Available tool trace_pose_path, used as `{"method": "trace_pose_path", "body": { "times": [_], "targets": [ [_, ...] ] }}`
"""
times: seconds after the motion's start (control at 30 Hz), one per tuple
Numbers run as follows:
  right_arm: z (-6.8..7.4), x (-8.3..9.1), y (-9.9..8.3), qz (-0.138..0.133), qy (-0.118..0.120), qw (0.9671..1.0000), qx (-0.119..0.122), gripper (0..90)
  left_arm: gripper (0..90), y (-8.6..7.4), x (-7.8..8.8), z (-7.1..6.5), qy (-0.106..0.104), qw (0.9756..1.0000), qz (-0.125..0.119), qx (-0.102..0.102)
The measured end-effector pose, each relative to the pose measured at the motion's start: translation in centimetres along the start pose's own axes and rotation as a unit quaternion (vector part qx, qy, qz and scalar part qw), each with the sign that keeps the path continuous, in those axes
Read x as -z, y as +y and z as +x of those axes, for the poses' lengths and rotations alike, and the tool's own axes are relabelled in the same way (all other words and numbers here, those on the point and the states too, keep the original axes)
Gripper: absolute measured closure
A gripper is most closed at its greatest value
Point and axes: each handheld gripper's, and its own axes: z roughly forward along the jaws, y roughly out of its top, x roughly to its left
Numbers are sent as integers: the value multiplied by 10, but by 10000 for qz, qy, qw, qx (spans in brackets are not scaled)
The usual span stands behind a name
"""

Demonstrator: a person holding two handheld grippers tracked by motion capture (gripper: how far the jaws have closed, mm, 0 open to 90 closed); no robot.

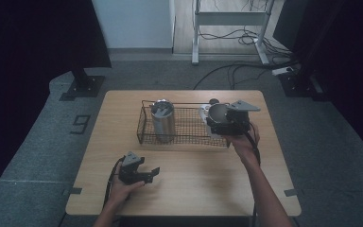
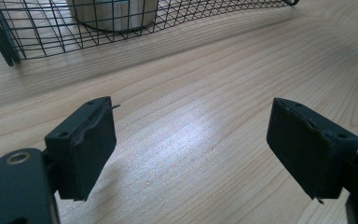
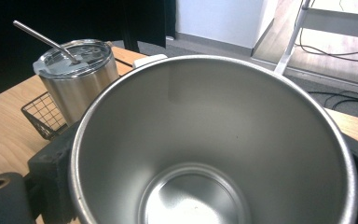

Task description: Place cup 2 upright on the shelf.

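Observation:
An open steel cup (image 1: pixel 216 111) (image 3: pixel 214 140) without a lid is clamped between the jaws of my right gripper (image 1: pixel 220 120) (image 3: pixel 209 186), held over the right end of the black wire basket (image 1: pixel 189 142). A lidded steel tumbler (image 1: pixel 162 120) (image 3: pixel 77 74) with a metal straw stands upright in the basket's left part. My left gripper (image 1: pixel 152 174) (image 2: pixel 191 149) rests low over the wooden table (image 1: pixel 194 184) near the front left, with its jaws standing apart and only bare wood between them.
A white object (image 1: pixel 203 112) (image 3: pixel 149 59) lies at the basket's right end behind the cup. The basket's near wall (image 2: pixel 37 37) lies just ahead of the left gripper. Dark screens, a desk frame and floor cables surround the table.

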Motion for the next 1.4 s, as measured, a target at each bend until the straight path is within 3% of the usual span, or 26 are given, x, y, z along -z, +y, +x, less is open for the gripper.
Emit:
{"method": "trace_pose_path", "body": {
  "times": [1.4],
  "targets": [
    [-25, -44, 9, 217, -202, 9995, -117, 63, 159, -1, -3, -1, 15, 9999, 71, -77]
  ]
}}
